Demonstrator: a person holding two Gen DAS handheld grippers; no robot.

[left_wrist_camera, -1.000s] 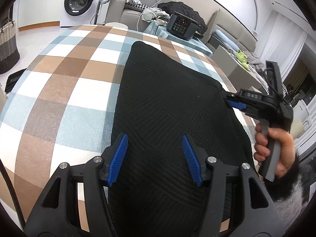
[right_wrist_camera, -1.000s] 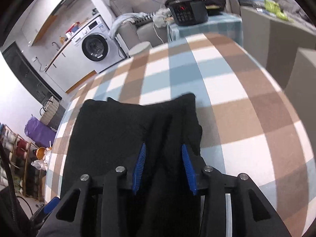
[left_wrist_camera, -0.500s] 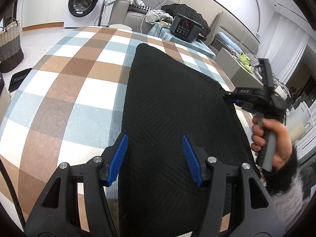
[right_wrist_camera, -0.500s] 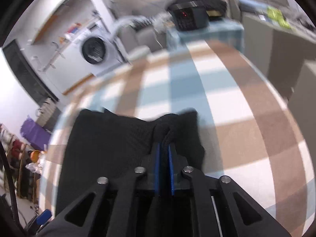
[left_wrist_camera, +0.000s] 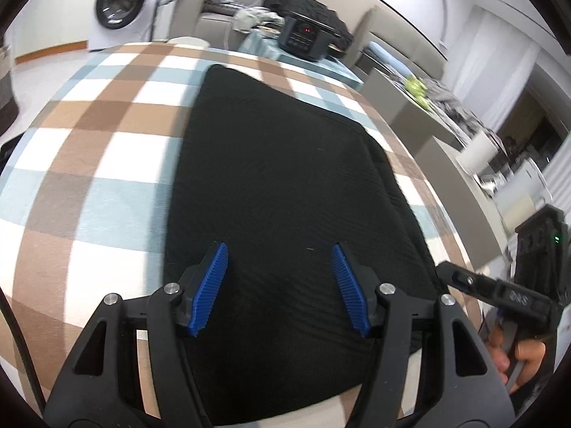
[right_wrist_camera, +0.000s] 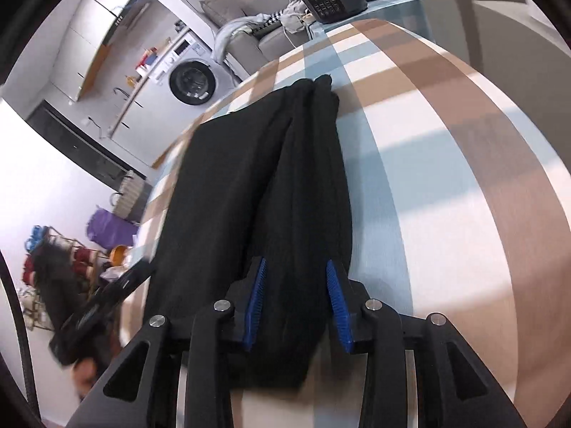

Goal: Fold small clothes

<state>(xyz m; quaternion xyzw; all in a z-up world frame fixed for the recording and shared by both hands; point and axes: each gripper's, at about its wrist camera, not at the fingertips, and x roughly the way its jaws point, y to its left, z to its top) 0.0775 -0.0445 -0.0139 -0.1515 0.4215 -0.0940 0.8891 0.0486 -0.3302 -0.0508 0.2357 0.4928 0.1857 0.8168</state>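
Black ribbed knit garment (left_wrist_camera: 285, 178), flat rectangle on checked tablecloth (left_wrist_camera: 89, 149).

1 black garment (left_wrist_camera: 285, 185), 2 tongs (left_wrist_camera: 280, 289) (right_wrist_camera: 295, 301), 1 washing machine (left_wrist_camera: 121, 3), 1 checked tablecloth (left_wrist_camera: 89, 149)

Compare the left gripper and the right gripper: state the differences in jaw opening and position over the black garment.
The left gripper has its jaws spread wide; the right gripper has a narrower gap. The left gripper sits over the flat middle of the black garment; the right gripper straddles the bunched folds along its edge beside the checked tablecloth. Both are open, have blue ribbed pads, and grip nothing.
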